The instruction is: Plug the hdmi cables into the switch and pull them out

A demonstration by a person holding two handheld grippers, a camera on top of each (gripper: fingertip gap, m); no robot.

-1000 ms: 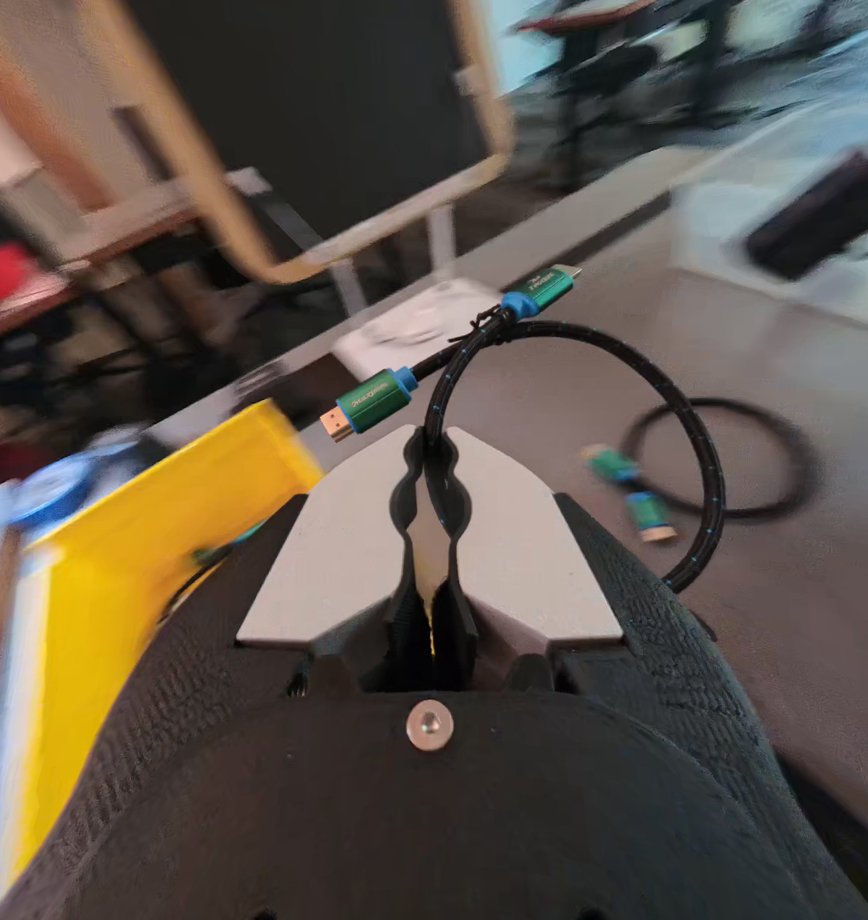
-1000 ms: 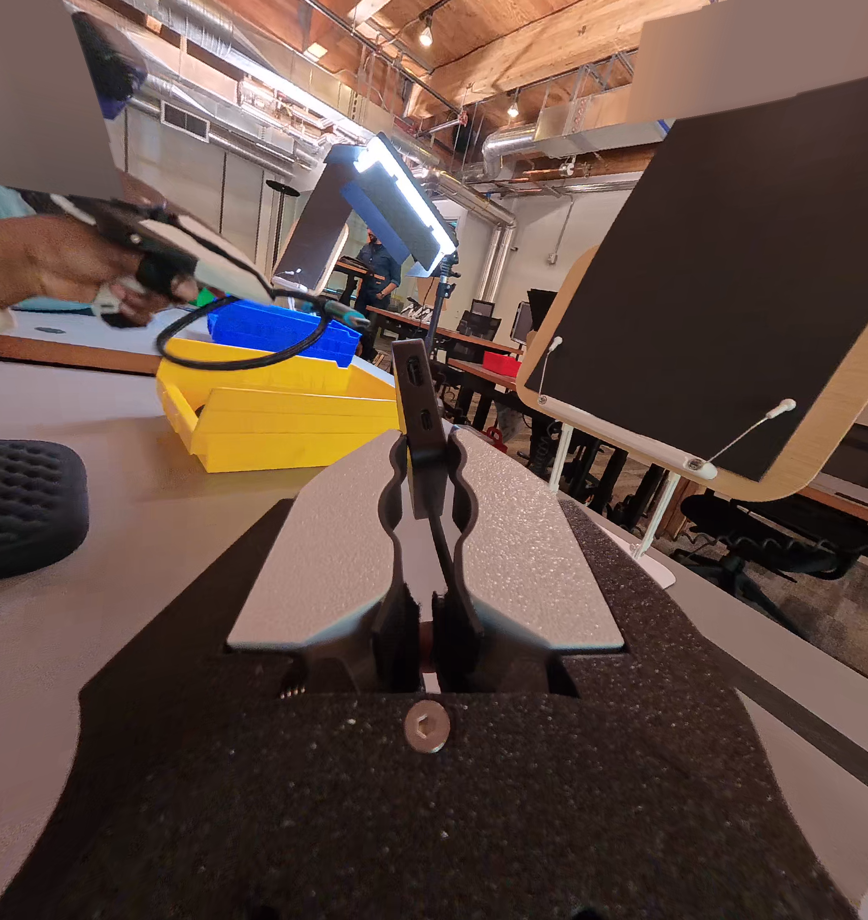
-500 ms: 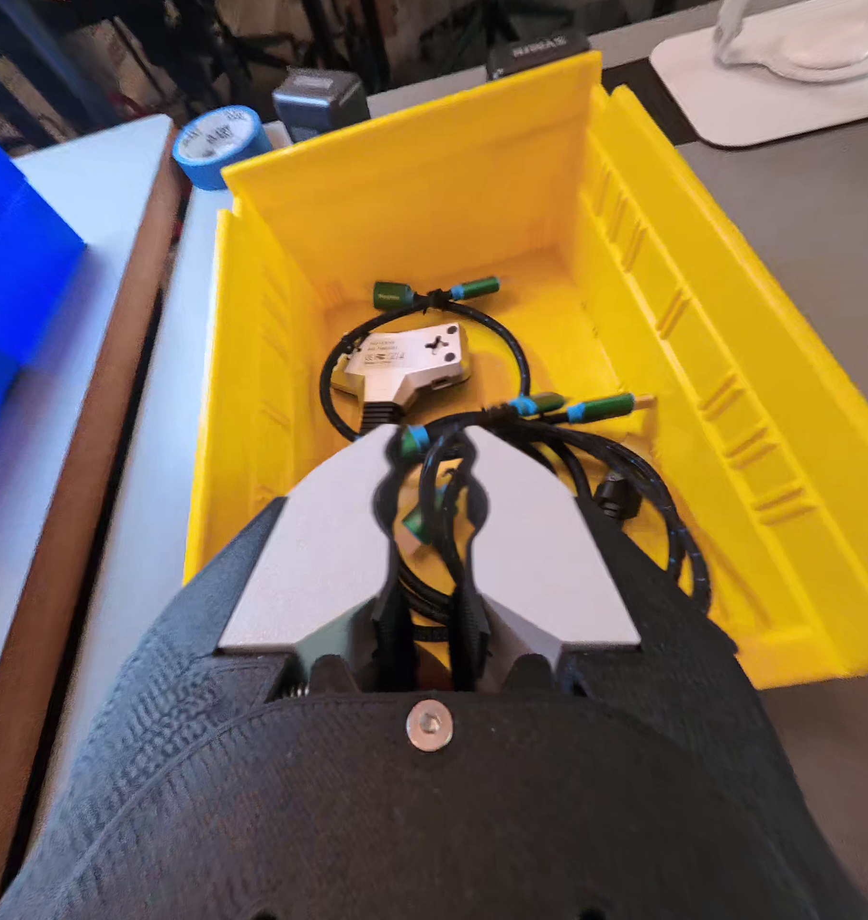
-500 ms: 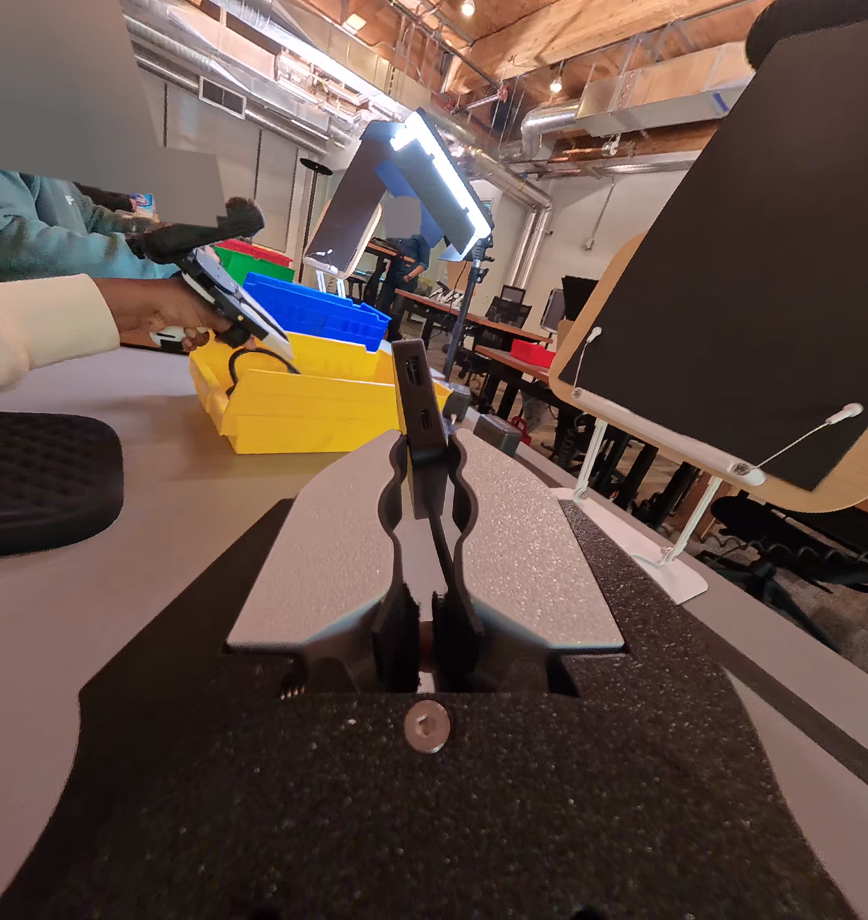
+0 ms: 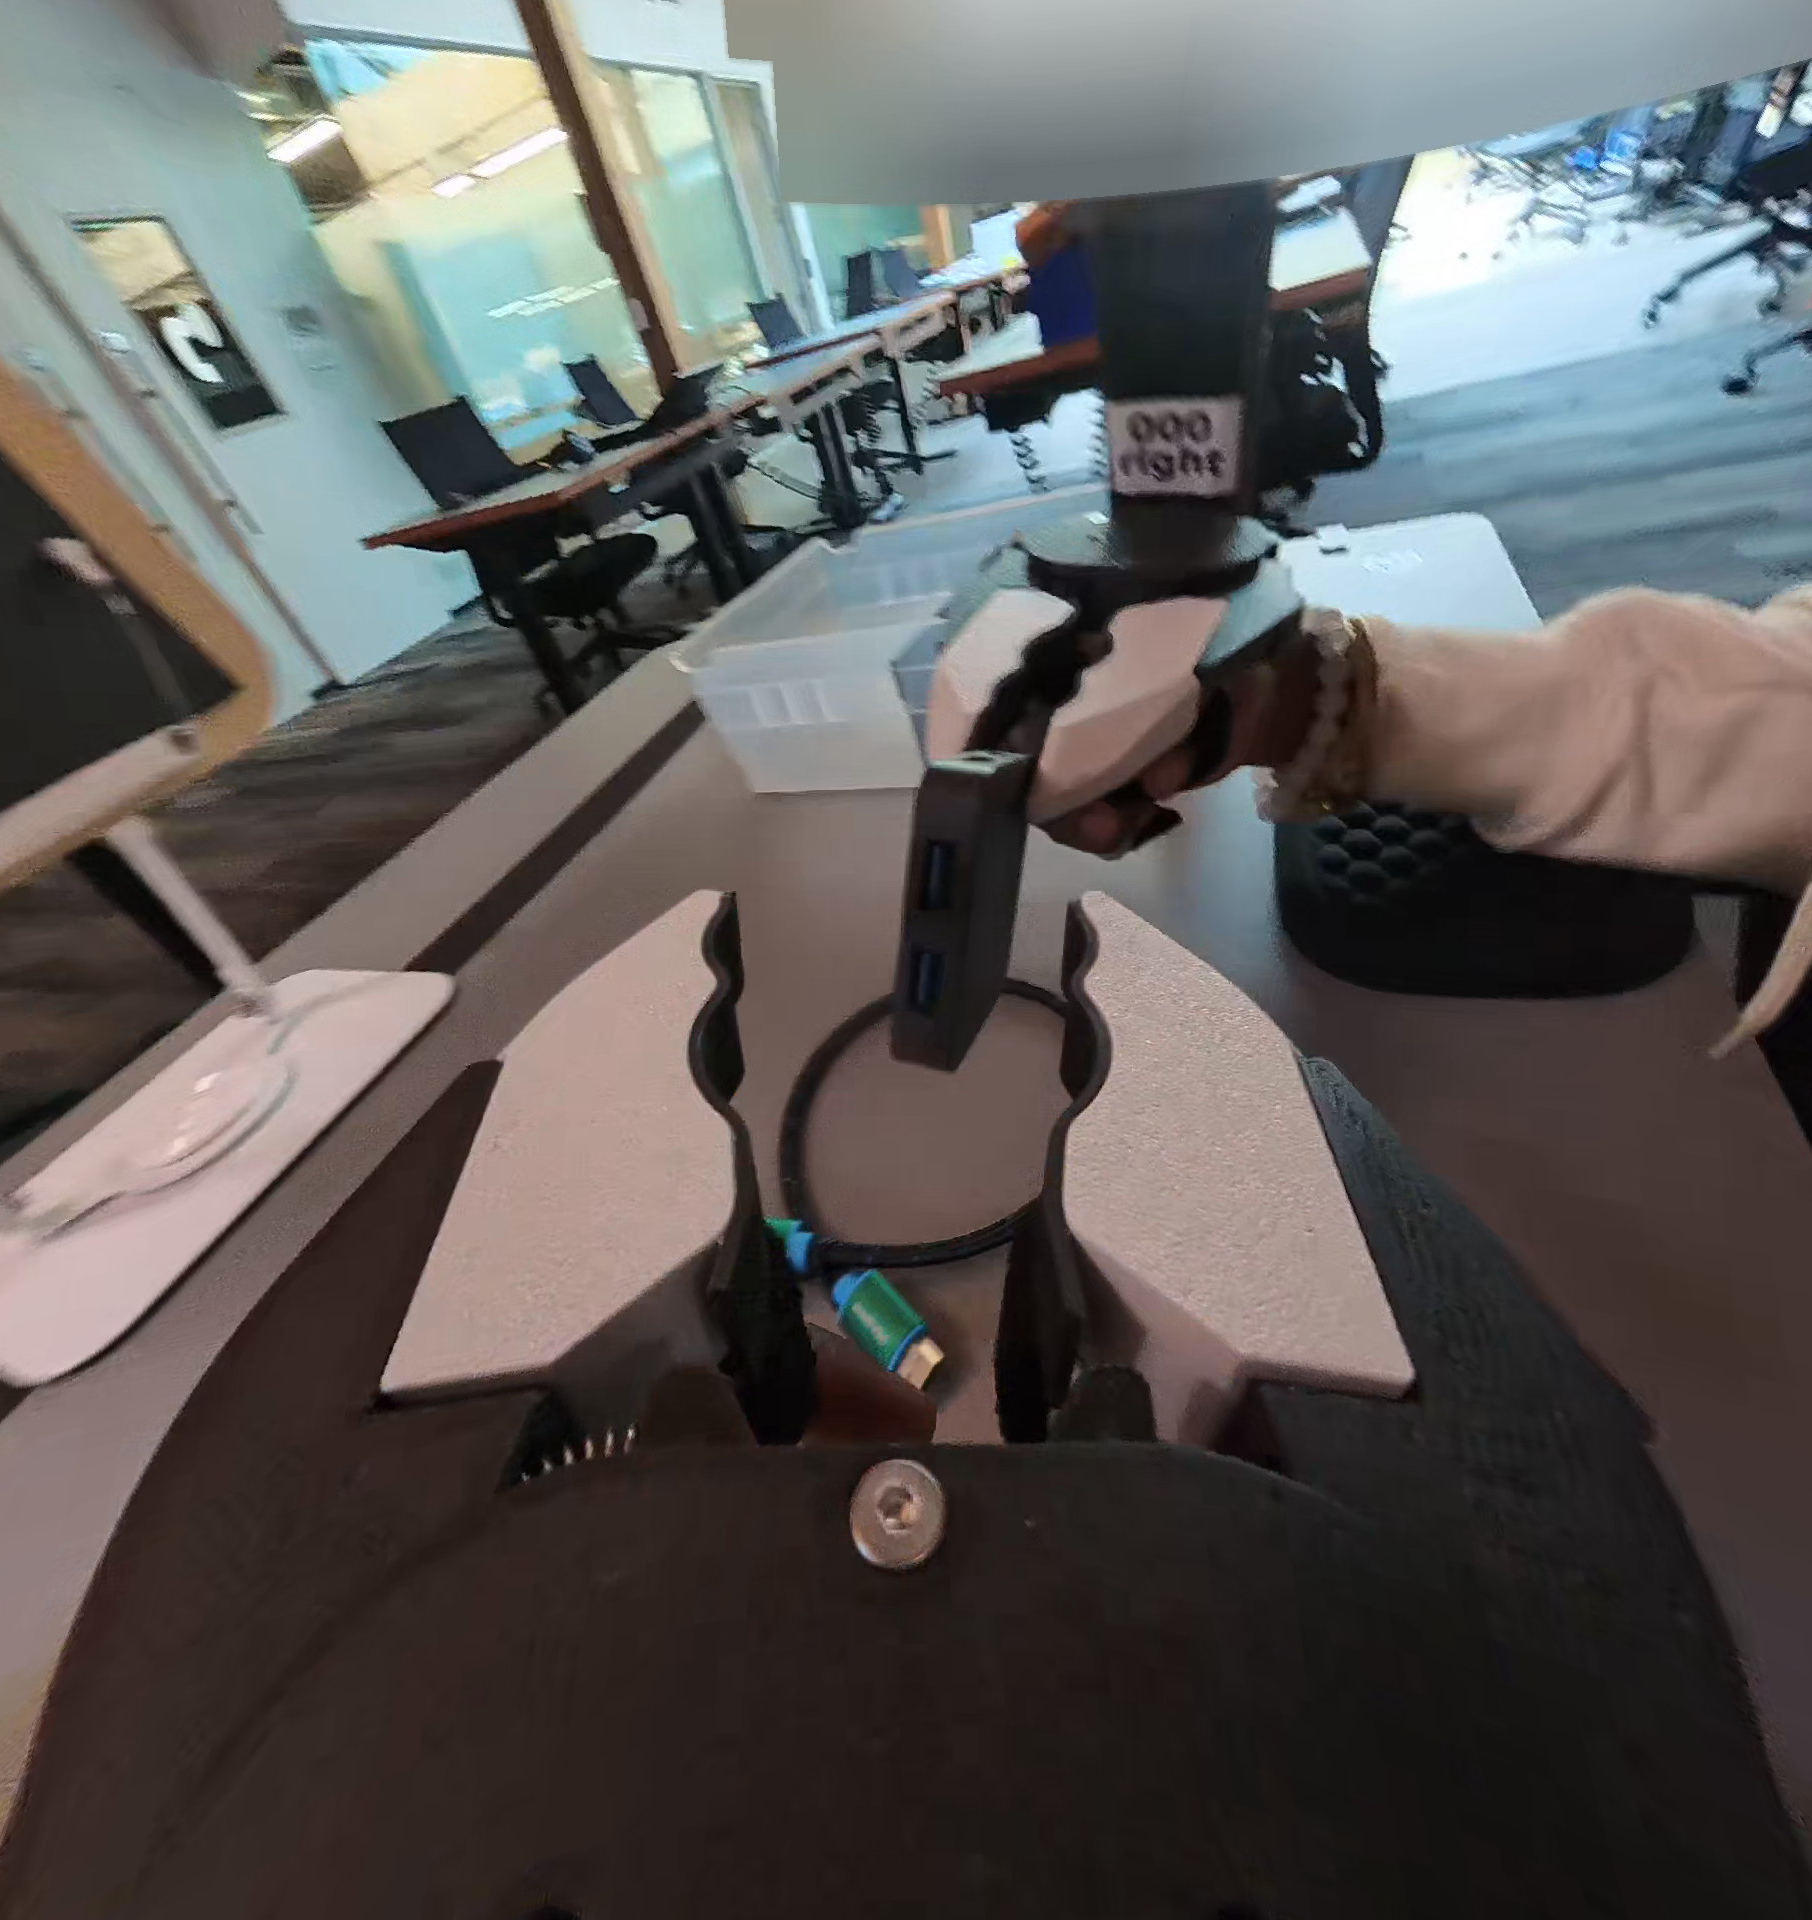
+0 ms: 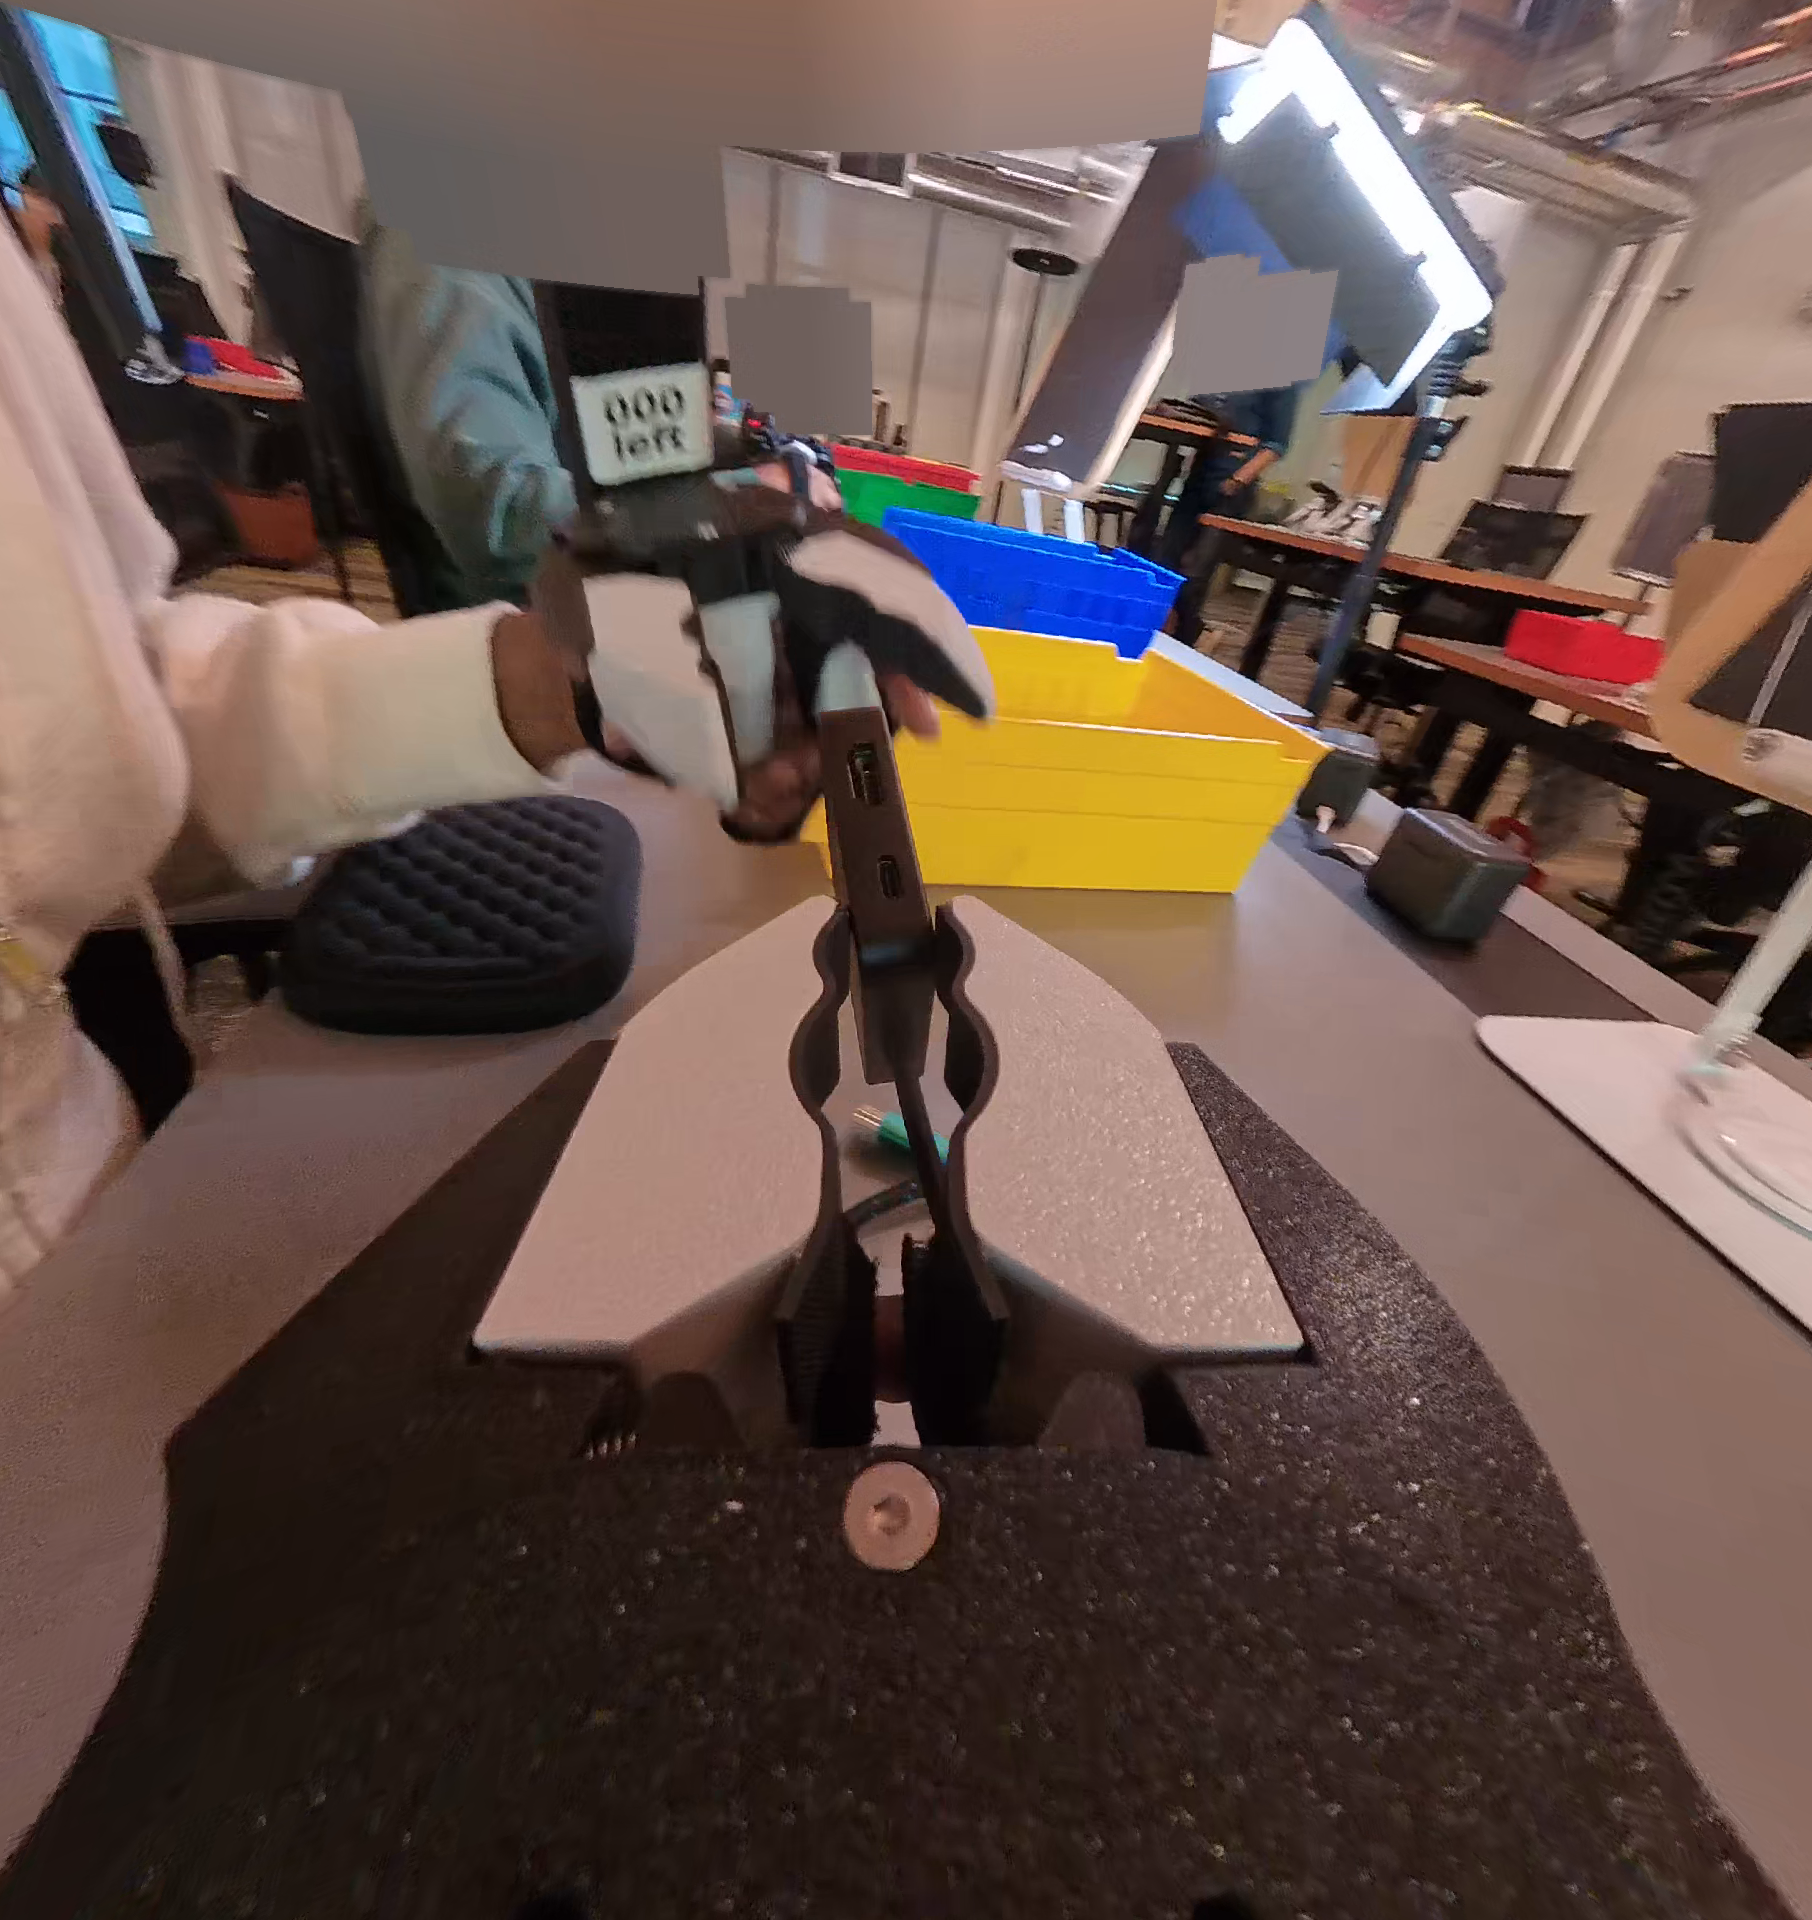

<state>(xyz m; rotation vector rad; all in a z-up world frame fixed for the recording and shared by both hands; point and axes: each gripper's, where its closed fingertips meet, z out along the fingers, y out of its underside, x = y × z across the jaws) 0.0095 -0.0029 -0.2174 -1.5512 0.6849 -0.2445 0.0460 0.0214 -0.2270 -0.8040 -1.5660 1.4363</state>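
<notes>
On the grey table (image 5: 1504, 1195) | left gripper (image 5: 897, 935) wide open, empty, above coiled hdmi cable (image 5: 881, 1236) | right gripper (image 6: 886, 935) clamps switch (image 6: 871, 831) upright | step: fetching cable | next: grasp green plug (image 5: 876, 1322), align with port.

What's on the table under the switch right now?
Under the raised switch lies a coiled black HDMI cable with green plugs, on the grey table. The left gripper's fingers hide part of the coil.
</notes>
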